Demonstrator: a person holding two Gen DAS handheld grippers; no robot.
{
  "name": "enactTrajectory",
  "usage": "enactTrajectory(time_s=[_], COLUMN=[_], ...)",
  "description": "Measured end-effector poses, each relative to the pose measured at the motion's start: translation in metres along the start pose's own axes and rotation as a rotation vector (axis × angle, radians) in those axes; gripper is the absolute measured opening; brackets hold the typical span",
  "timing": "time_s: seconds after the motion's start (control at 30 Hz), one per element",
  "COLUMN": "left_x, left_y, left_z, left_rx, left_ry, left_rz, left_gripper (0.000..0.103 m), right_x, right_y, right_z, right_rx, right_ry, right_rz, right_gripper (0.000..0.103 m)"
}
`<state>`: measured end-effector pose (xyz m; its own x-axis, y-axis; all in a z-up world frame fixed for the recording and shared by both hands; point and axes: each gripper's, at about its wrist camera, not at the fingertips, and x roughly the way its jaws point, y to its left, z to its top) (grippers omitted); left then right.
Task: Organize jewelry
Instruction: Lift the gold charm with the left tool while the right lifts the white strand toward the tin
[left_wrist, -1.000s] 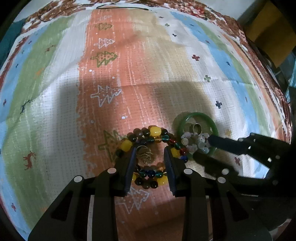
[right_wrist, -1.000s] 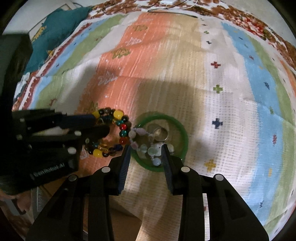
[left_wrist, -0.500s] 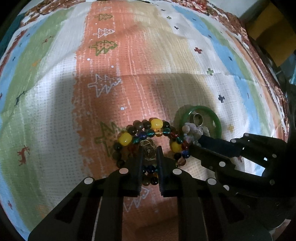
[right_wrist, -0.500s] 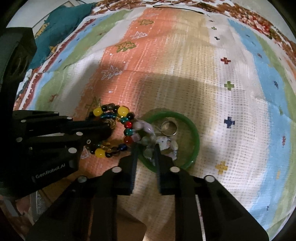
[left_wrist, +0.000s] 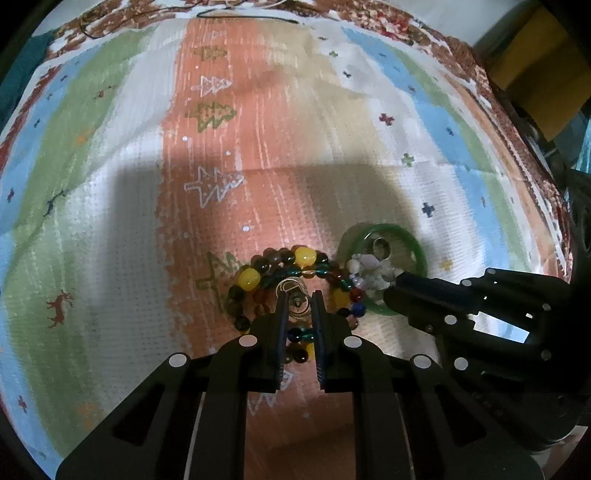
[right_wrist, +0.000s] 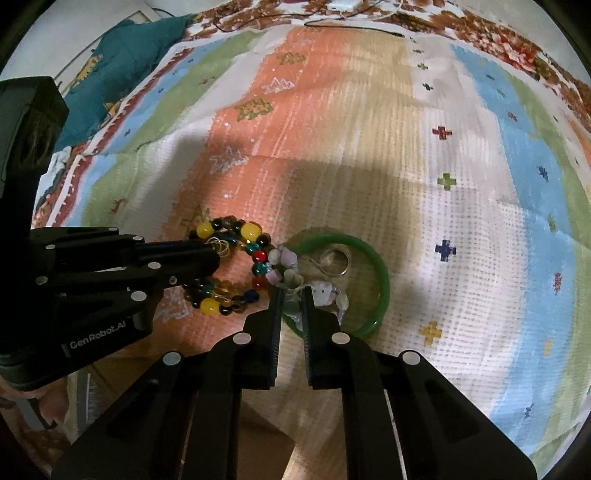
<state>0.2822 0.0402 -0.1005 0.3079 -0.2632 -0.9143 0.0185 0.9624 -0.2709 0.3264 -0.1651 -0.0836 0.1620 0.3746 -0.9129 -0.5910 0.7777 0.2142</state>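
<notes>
We work over a woven cloth (left_wrist: 122, 229) striped in orange, white, green and blue, stitched with small trees and crosses, its weave coarse and dotted. Near the close edge lies a round bracelet of glossy glass beads (left_wrist: 295, 284), yellow, teal, red and dark brown, curled on the orange stripe. Our left gripper (left_wrist: 298, 295) has its ribbed black fingers drawn close and pinching a small coil of thin gold wire (left_wrist: 295, 302) inside that bracelet's loop. Just to the right, touching the beads, sits a smooth green jade-like bangle (right_wrist: 380, 280). Inside it rest a plain silver metal ring (right_wrist: 334, 262) and a strand of pale, irregular stone beads (right_wrist: 321, 290), milky white and lilac. Our right gripper (right_wrist: 291, 295) has its fingers nearly together, nipping that pale strand at the bangle's near rim.
</notes>
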Motion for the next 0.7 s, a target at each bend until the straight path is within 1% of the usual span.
enactTrajectory(time_s=[0.13,0.3,0.43,0.7], left_x=[-0.009,-0.018,-0.024,-0.041], left_y=[-0.002,-0.005,-0.006,-0.009], left_z=[-0.001,-0.002,-0.004,-0.012], left_rx=[0.001,0.006,0.003,0.005], left_ry=[-0.017,-0.033,-0.042,-0.078], left_rz=[-0.010,-0.013,-0.018,-0.006], left_gripper=[0.012,0.012,0.012,0.012], right_x=[-0.009,-0.022,-0.035,-0.063], right_y=[0.002,0.008,0.013,0.024], right_z=[0.000,-0.001,-0.004,-0.011], right_rx=[-0.006,-0.027,-0.038,-0.053], right_ry=[-0.013,-0.039,-0.065,-0.119], right_rz=[-0.001,-0.022,-0.022,-0.012], right_gripper=[0.012,0.012,0.012,0.012])
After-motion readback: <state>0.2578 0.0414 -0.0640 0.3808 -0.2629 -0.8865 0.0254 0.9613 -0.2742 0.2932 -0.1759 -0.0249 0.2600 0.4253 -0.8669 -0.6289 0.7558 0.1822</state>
